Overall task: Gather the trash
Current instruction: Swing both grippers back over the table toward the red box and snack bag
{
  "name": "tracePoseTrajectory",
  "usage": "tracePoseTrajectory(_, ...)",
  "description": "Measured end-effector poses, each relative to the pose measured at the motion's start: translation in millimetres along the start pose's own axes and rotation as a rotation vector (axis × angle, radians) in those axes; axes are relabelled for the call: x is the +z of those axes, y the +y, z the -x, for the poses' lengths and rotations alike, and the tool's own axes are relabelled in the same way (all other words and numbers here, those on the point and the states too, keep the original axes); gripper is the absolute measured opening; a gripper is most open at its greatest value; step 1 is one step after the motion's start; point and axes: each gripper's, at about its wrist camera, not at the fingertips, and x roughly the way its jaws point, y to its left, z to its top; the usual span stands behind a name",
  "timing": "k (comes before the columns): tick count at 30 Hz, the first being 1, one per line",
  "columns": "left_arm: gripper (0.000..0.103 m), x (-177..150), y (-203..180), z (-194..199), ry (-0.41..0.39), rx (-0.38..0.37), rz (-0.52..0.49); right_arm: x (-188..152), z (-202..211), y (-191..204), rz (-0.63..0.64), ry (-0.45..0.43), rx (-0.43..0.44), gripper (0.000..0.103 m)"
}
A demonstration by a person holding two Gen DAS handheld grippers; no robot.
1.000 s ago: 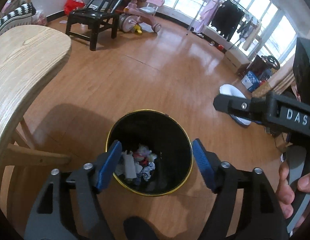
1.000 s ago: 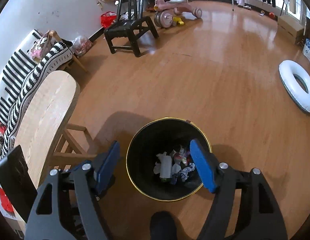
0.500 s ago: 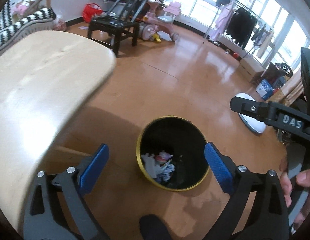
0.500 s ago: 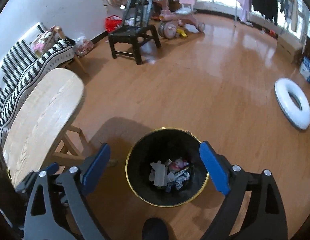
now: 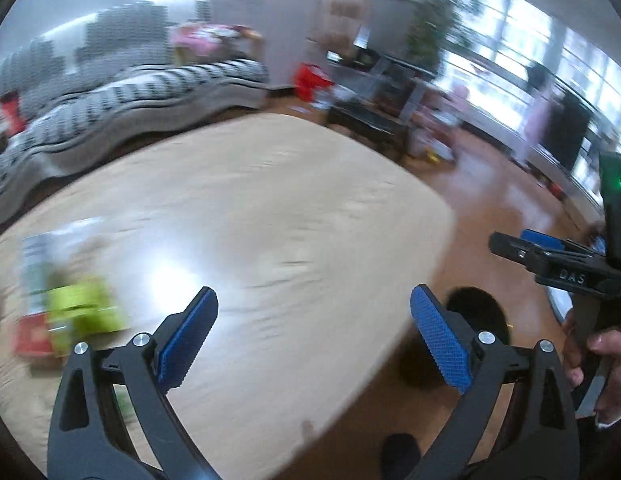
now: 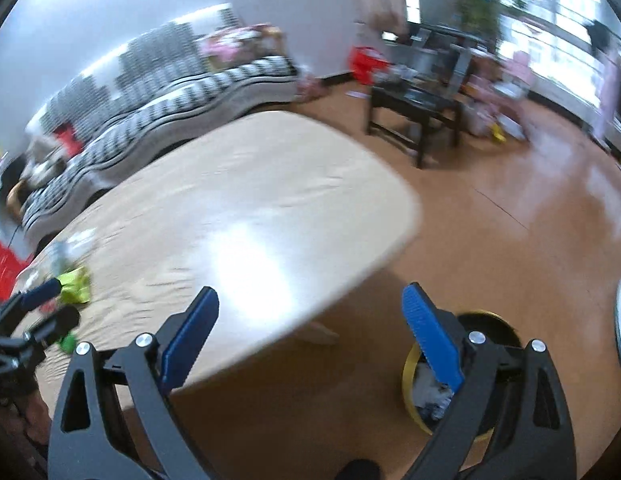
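Both tongs are spread wide and grip nothing: the left gripper point(image 5: 310, 336) and right gripper point(image 6: 310, 334) hang above the table point(image 5: 270, 208). The remaining trash point(image 5: 80, 312) – green and red wrappers – lies ahead and left of the left tongs, and the bin point(image 6: 486, 320) sits low to the right, half behind a finger. Heavy blur makes the wrappers' edges unreadable, so a hasty pinch could miss or scatter them.

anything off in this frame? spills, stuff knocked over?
No spill or tip-over visible. The bin stands upright on the floor by the table, trash inside. Blurred green and red wrappers lie at the table's left end, uncollected. Heavy motion blur limits detail.
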Motion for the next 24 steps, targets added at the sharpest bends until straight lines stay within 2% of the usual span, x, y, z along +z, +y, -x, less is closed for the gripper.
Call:
tracePoseTrajectory(8,0.096,-41,149,70,-0.039,0.258,0.160,1,-18,157,0.223,0.011,0.174,0.094)
tracePoseTrajectory(12,0.096,-61,200,83,-0.018,0.311,0.244,-9,-28,224,0.309,0.039,0.248,0.094)
tracePoseTrajectory(18,0.096,-66,221,54,0.053,0.320,0.232,-22,-46,281,0.376,0.070,0.281,0.094)
tracePoseTrajectory(24,0.096,-61,228,10,0.095,0.365,0.133,-22,-62,289,0.370,0.099,0.275,0.094)
